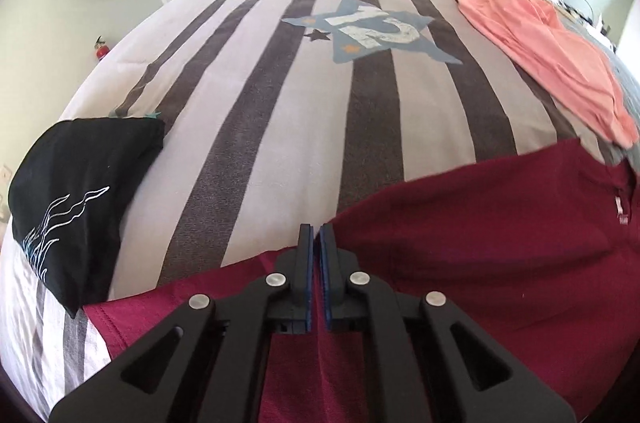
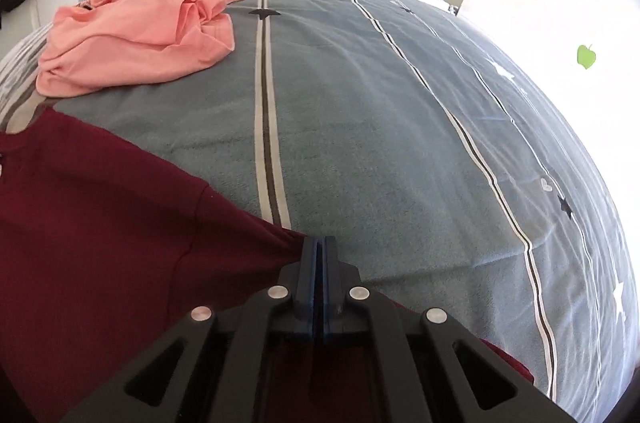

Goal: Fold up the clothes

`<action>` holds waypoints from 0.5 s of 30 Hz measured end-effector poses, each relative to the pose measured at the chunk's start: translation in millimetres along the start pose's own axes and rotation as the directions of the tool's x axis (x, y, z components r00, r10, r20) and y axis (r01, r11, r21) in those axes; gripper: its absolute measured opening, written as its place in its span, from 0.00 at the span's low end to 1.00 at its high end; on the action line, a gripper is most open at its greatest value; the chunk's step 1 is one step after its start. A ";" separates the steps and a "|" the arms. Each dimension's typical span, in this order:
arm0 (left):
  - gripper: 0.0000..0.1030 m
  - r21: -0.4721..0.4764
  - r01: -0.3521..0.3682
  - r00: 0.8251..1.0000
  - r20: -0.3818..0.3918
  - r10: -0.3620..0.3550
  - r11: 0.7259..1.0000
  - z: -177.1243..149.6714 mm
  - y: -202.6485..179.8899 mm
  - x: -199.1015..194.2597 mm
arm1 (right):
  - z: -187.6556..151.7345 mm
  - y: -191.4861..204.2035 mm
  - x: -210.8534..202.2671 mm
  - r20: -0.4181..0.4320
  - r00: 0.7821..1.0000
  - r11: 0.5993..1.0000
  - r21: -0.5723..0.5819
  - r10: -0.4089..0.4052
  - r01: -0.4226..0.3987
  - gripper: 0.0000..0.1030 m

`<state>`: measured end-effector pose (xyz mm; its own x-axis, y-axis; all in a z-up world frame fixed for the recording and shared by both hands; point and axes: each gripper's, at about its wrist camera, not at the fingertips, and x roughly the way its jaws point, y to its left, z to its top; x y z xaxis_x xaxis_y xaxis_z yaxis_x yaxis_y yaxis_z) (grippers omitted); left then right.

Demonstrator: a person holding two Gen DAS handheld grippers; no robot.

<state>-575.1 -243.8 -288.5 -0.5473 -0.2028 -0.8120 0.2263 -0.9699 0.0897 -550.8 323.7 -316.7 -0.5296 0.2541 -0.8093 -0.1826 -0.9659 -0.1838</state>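
- Shirt (image 1: 460, 243), dark red, is spread along the near edge of the bed (image 1: 280, 103), long axis running left-right between both claws.
- Left claw (image 1: 316, 235) looks pinched nearly shut on its left end.
- Right claw (image 2: 319, 247) is closed tight at the sleeve tip on the right end.
- Black top (image 1: 80, 183) sits folded at the left edge, pink one (image 2: 136, 31) crumpled farther back.

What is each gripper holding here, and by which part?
Both grip the maroon shirt: left gripper on its edge, right gripper apparently at a sleeve end.
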 end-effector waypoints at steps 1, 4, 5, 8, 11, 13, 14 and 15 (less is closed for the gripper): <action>0.09 -0.033 -0.001 1.000 0.015 0.002 0.999 4.7 5.7 -1.1 | 2.4 -5.3 -1.9 0.002 1.000 1.000 0.030 0.010 -0.010 0.13; 0.29 -0.101 0.032 0.998 0.051 -0.027 0.994 11.0 26.7 -14.2 | 12.5 -19.8 -13.2 0.027 0.999 0.995 0.097 0.027 -0.029 0.17; 0.32 -0.106 0.042 0.997 0.066 -0.035 0.993 10.4 33.1 -22.5 | 17.1 -24.2 -21.4 0.052 0.998 0.993 0.114 0.024 -0.029 0.17; 0.36 -0.080 0.026 0.996 0.089 -0.019 0.996 -0.3 50.1 -48.5 | 32.1 -33.5 -51.3 0.131 0.990 0.985 0.158 0.045 -0.066 0.23; 0.37 -0.078 0.000 0.998 0.057 0.004 0.997 -23.9 70.3 -59.4 | 36.6 -22.3 -76.1 0.163 0.977 0.976 0.140 0.141 -0.164 0.25; 0.37 -0.092 -0.023 1.000 0.017 0.025 0.996 -43.4 84.8 -60.6 | 29.8 -4.9 -87.3 0.164 0.968 0.971 0.116 0.189 -0.209 0.30; 0.37 -0.108 -0.020 1.000 -0.007 0.019 0.994 -53.5 92.3 -59.0 | 22.8 7.0 -90.6 0.158 0.967 0.970 0.104 0.202 -0.220 0.35; 0.37 -0.124 -0.020 0.999 -0.031 0.016 0.992 -59.1 97.2 -53.9 | 15.8 18.8 -93.9 0.151 0.965 0.969 0.091 0.216 -0.231 0.38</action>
<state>-476.0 -319.2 -270.1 -0.5185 -0.2144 -0.8278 0.3353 -0.9415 0.0338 -517.5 282.5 -235.3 -0.6751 0.0445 -0.7364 -0.1303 -0.9897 0.0597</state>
